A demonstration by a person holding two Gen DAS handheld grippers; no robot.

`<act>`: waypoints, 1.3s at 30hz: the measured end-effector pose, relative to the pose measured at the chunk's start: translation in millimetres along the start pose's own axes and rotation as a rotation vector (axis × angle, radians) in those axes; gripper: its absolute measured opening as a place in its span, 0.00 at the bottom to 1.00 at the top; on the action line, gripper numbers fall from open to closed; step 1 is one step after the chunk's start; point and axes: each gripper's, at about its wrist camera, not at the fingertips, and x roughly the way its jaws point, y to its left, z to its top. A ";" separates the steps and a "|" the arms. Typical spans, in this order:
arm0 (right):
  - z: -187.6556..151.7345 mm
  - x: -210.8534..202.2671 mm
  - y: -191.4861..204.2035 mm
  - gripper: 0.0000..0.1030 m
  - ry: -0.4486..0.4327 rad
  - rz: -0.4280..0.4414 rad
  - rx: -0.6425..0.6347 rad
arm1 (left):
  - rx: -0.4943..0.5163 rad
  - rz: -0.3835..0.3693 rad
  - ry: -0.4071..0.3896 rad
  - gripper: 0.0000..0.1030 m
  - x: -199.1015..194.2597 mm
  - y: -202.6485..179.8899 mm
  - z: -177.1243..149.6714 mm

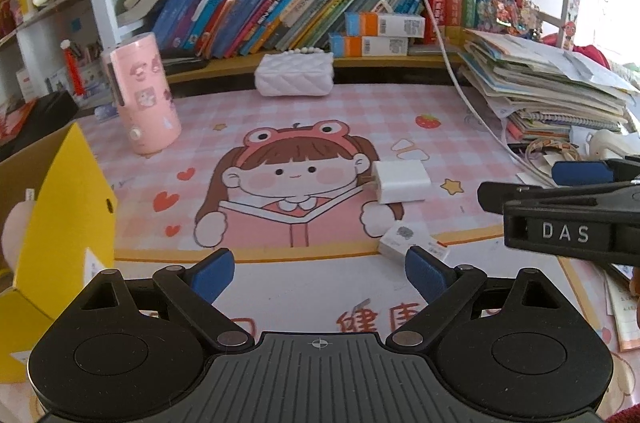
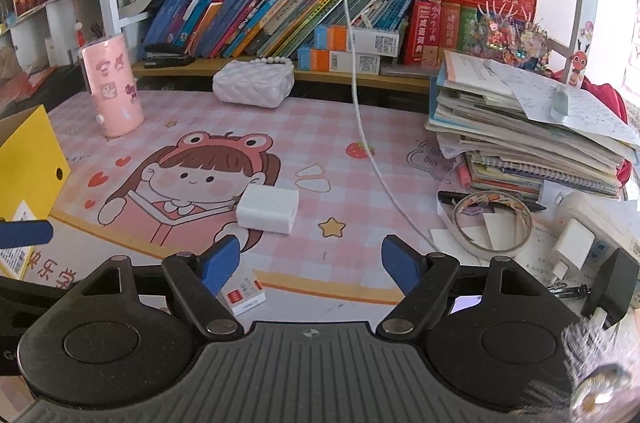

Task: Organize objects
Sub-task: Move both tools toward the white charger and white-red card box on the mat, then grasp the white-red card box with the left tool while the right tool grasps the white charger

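The table point(image 2: 400, 127) wore a pink checked mat with a cartoon girl, and full bookshelves point(image 2: 280, 11) stood behind it. From the right camera, a yellow box point(image 2: 28, 159) sat at 9 o'clock, cut off by the edge. A pink cup point(image 2: 114, 87) stood at 10 o'clock. The white charger point(image 2: 269, 210) lay mid-mat. A small box point(image 2: 244, 293) was half hidden behind a finger. A paper pile point(image 2: 520, 131) sat at 2 o'clock. The left gripper point(image 1: 320, 273) and right gripper point(image 2: 311, 265) had fingers wide apart, holding nothing.
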 end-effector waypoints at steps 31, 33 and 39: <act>5.0 11.9 -32.8 0.58 0.002 -0.018 0.030 | 0.121 -0.180 0.107 0.56 87.3 -52.5 6.2; 5.6 13.8 -31.1 0.58 0.003 -0.011 0.029 | 0.118 -0.172 0.109 0.56 83.7 -49.0 5.7; 8.9 27.3 -18.0 0.59 0.010 0.042 0.016 | 0.026 -0.115 0.104 0.56 55.1 -12.3 -1.2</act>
